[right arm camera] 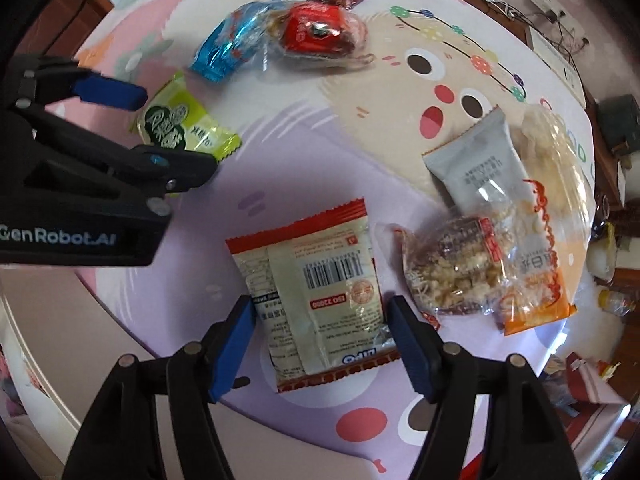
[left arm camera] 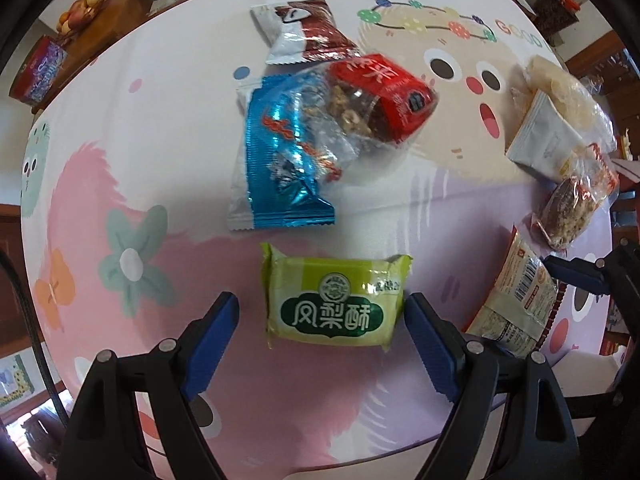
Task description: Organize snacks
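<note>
A green pineapple-cake packet (left arm camera: 334,298) lies flat on the cartoon-print tablecloth (left arm camera: 120,152). My left gripper (left arm camera: 320,302) points down over it and straddles it, open; the right pad is at the packet's edge and the left pad stands clear. From the right wrist, a white-and-red packet (right arm camera: 320,292) lies barcode side up between the blue pads of my right gripper (right arm camera: 320,306), which stands open close to its two sides. That view also has the green packet (right arm camera: 208,136) under the left gripper's fingers (right arm camera: 108,90).
Beyond the green packet lie a blue packet (left arm camera: 276,160), a red-labelled clear nut bag (left arm camera: 380,96) and a brown-and-white packet (left arm camera: 308,32). A grey packet (right arm camera: 480,168), a nut-cluster bag (right arm camera: 452,268) and an orange-printed clear bag (right arm camera: 540,240) crowd the right. The table's rim (right arm camera: 100,312) curves close by.
</note>
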Available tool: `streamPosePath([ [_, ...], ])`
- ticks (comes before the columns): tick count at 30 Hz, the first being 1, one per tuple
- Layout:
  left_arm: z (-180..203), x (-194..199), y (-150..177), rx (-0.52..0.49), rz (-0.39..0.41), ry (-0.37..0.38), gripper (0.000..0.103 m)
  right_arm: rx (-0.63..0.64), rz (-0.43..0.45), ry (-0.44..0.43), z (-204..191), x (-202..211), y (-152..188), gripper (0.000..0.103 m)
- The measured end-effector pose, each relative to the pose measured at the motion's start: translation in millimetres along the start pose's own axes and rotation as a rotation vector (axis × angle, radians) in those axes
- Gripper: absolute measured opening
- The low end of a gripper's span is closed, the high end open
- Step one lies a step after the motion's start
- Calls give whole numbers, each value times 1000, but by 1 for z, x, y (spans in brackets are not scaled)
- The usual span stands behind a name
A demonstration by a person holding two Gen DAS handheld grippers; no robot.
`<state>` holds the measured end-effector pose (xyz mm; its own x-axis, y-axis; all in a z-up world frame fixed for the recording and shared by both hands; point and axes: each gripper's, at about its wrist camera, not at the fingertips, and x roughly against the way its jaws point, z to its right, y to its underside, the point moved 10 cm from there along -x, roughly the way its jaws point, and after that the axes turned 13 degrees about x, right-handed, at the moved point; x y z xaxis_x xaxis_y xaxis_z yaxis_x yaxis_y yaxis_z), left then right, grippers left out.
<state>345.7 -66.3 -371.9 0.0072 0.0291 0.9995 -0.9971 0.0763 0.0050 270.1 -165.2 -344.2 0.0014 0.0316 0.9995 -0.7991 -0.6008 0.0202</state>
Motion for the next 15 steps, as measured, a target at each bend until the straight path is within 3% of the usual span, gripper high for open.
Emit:
streamPosePath([
  [2,9,-3,1,-7,3,-9,82,-2,-1,0,-4,-1,-2,67],
  [5,12,0,0,-14,22,1,71,-22,0,-2,-2,1,-3,54],
  [7,15,4,-3,-26,33,7,52,-43,4,-17,3,4,-1,47],
  [15,13,23,6,-12,87,13,50,-148,74,-37,8,19,9,47],
])
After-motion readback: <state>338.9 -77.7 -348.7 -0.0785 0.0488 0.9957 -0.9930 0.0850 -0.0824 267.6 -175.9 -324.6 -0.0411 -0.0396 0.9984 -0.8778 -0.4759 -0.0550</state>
